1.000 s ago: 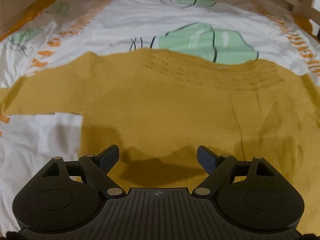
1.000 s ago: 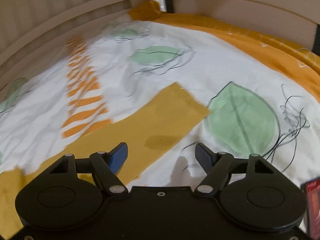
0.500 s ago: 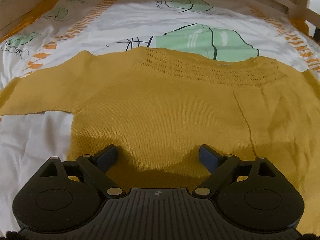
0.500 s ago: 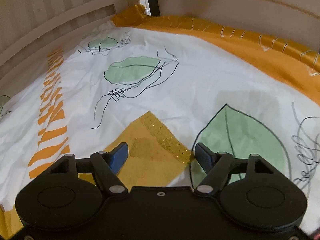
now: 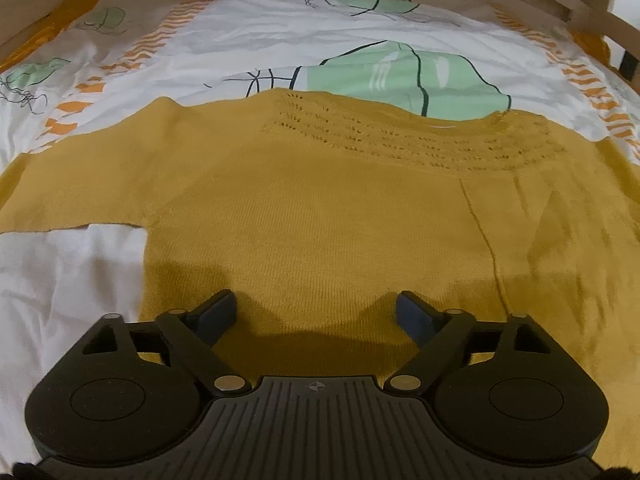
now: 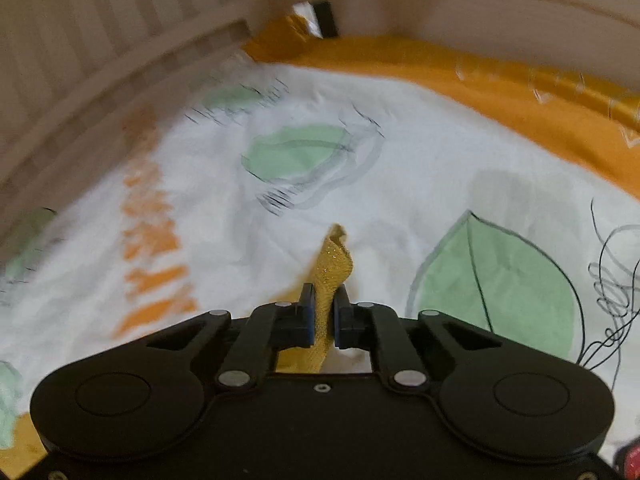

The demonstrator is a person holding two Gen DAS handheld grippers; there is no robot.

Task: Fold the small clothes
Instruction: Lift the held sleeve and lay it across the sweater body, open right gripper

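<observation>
A mustard-yellow knitted sweater (image 5: 320,216) lies flat on the bed, neckline at the far side, one sleeve (image 5: 72,196) stretched out to the left. My left gripper (image 5: 316,312) is open and empty, hovering over the sweater's lower body. In the right wrist view, my right gripper (image 6: 323,312) is shut on the glittery cuff of the other sleeve (image 6: 334,268), which sticks up between the jaws, lifted off the sheet.
The bed has a white sheet (image 6: 420,168) printed with green leaves and orange stripes, with an orange border (image 6: 520,92) along the far right. Wooden slatted rails (image 6: 100,60) enclose the bed. A red object (image 6: 630,460) shows at the bottom right corner.
My right gripper has closed on the sleeve cuff and lifted it off the sheet. My left gripper stays open over the sweater body, nearly still.
</observation>
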